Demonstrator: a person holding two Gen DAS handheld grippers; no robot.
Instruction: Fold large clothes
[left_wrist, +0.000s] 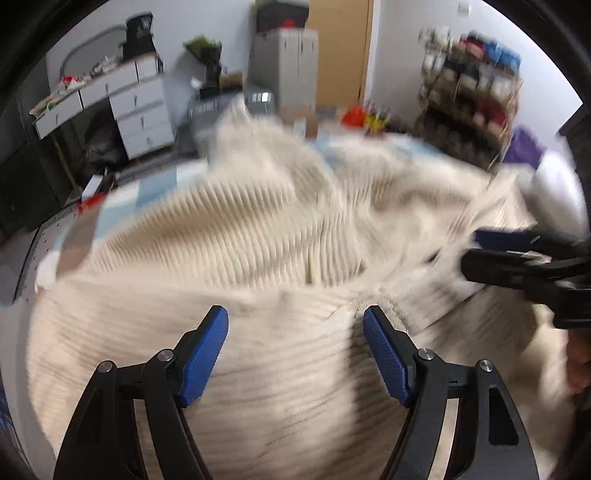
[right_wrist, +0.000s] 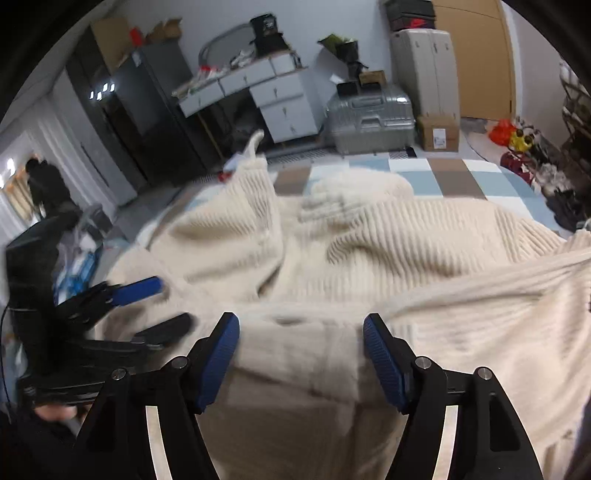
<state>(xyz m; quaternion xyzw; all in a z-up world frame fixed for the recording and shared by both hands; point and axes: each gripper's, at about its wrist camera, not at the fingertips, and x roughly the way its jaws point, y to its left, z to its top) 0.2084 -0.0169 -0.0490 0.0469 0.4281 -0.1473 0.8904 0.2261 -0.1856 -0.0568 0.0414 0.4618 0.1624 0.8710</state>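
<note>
Sweater (right_wrist: 369, 236) lies rumpled on the bed (right_wrist: 454, 177), seemingly only partly folded; both tools, left (left_wrist: 295, 332) and right (right_wrist: 301, 338), hang released above it, grasping nothing.

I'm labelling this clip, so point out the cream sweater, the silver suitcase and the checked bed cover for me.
cream sweater (right_wrist: 388, 236): right wrist view, on its ribbed middle.
silver suitcase (right_wrist: 371, 118): right wrist view, on its front shell.
checked bed cover (right_wrist: 454, 173): right wrist view, on a bare brown square beyond the sweater.
</note>
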